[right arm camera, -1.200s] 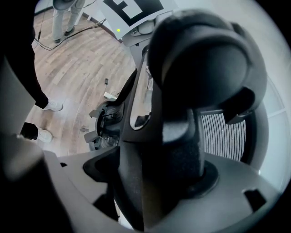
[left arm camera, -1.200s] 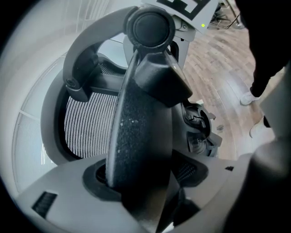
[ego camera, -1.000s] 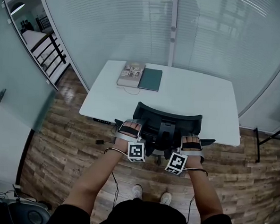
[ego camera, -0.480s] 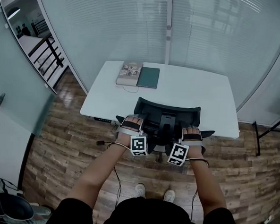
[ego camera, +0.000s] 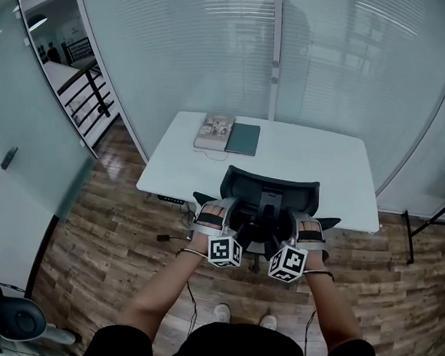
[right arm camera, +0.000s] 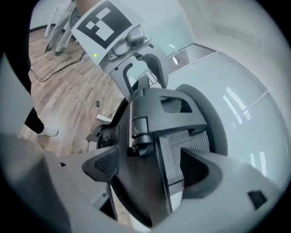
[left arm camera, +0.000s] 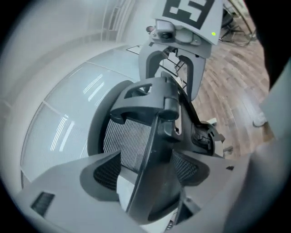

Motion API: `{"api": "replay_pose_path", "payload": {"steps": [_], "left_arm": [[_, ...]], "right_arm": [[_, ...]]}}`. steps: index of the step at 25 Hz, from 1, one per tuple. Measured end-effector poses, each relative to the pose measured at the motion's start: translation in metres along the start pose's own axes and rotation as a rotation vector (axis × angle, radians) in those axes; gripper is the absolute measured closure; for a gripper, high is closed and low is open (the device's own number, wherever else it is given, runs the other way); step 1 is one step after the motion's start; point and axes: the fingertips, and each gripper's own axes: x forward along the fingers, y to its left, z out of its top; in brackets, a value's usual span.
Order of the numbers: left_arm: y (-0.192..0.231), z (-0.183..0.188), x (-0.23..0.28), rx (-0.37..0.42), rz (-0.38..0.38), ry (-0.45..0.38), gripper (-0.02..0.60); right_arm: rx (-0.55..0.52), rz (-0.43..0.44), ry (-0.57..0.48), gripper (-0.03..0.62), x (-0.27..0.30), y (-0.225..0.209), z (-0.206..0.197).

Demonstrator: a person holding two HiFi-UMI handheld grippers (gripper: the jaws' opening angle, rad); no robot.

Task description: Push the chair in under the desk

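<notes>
The black mesh office chair [ego camera: 270, 190] stands with its seat under the white desk [ego camera: 314, 153] and its back at the desk's front edge. My left gripper [ego camera: 219, 209] is at the left side of the chair back and my right gripper [ego camera: 304, 222] at the right side. In the left gripper view the back's frame [left arm camera: 136, 141] runs between the jaws of the left gripper [left arm camera: 146, 169]. They have just been opening, and gaps show beside the pads. In the right gripper view the frame [right arm camera: 150, 113] passes between the right gripper's [right arm camera: 150, 170] spread jaws, untouched.
A book [ego camera: 215, 132] and a green notebook [ego camera: 243, 139] lie at the desk's far left. A glass wall [ego camera: 215, 53] rises behind the desk. A cable [ego camera: 186, 299] trails over the wooden floor by the person's shoes [ego camera: 222, 313]. A black metal frame [ego camera: 423, 223] stands at the right.
Both grippers have shifted a little upward along the sides of the chair back. The chair stays where it was at the desk.
</notes>
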Motion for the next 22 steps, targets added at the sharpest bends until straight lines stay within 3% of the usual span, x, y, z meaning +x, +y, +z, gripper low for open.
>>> {"api": "replay_pose_path", "payload": {"steps": [4,7,11,16,19,22], "left_arm": [[0.006,0.006,-0.031,-0.18,0.016,-0.032,0.215],[0.016,0.016,-0.057,-0.377,0.056,-0.093,0.241],[0.031,0.029,-0.081,-0.678,0.108,-0.18,0.289],[0.049,0.047,-0.1,-0.949,0.132,-0.274,0.349],[0.055,0.05,-0.107,-1.067,0.141,-0.298,0.436],[0.053,0.046,-0.112,-1.146,0.143,-0.286,0.544]], "right_arm": [[0.144,0.018,-0.092,0.181,-0.033,-0.002,0.014],[0.272,0.002,-0.171,0.181,-0.059,-0.01,0.022],[0.529,-0.022,-0.28,0.192,-0.093,-0.031,0.029],[0.812,-0.055,-0.43,0.287,-0.125,-0.063,0.033],[0.919,-0.099,-0.482,0.398,-0.139,-0.081,0.029],[0.959,-0.175,-0.49,0.517,-0.148,-0.094,0.019]]}}
